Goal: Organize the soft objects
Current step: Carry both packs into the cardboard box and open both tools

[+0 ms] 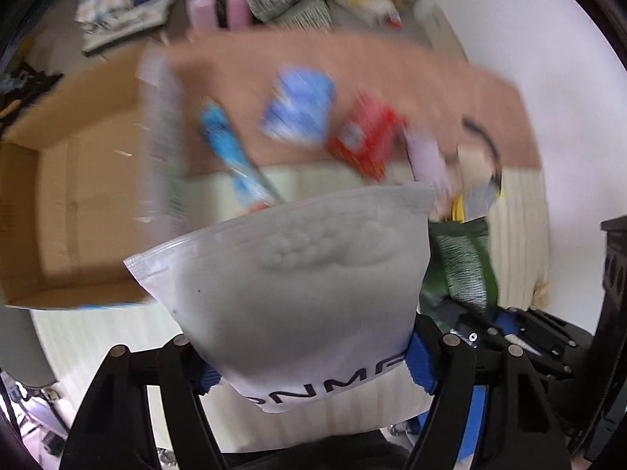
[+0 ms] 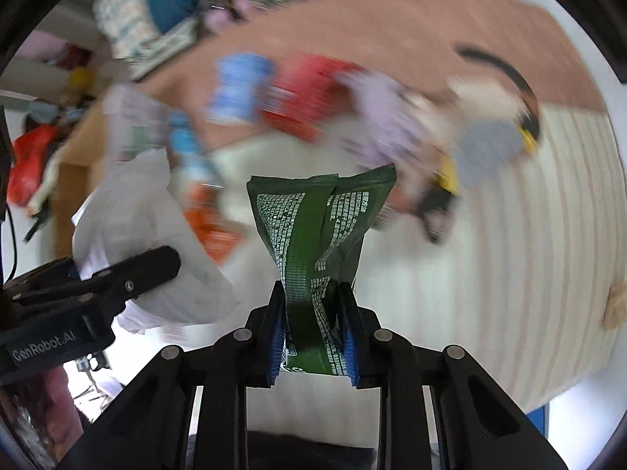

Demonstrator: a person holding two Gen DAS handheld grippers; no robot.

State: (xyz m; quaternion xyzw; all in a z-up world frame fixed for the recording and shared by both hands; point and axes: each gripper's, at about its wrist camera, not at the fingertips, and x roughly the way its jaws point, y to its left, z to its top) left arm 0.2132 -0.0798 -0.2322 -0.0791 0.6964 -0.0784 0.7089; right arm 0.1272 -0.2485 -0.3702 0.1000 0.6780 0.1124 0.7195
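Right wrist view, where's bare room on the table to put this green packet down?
The striped cloth lies bare right of the green packet, out to its edge. Ahead is crowded: blue pack, red pack, lilac item, grey pouch. On the left, the left gripper holds a white pouch, blocking that side.

Left hand-held gripper (image 1: pixel 313 372) is clamped on the bottom edge of a white zip pouch (image 1: pixel 290 286), blue pads pressing it from both sides; pouch stands up w/ its zip seam on top, black lettering near the grip. Just right of it a green packet (image 1: pixel 462 262), w/ the right hand-held gripper (image 1: pixel 490 333) dark below it. Behind, blurred: open cardboard box (image 1: pixel 78 203) at left, blue pack (image 1: pixel 298 109) & red pack (image 1: pixel 364 137) on a pinkish cloth (image 1: pixel 392 62), pale striped surface (image 1: pixel 513 227) underneath
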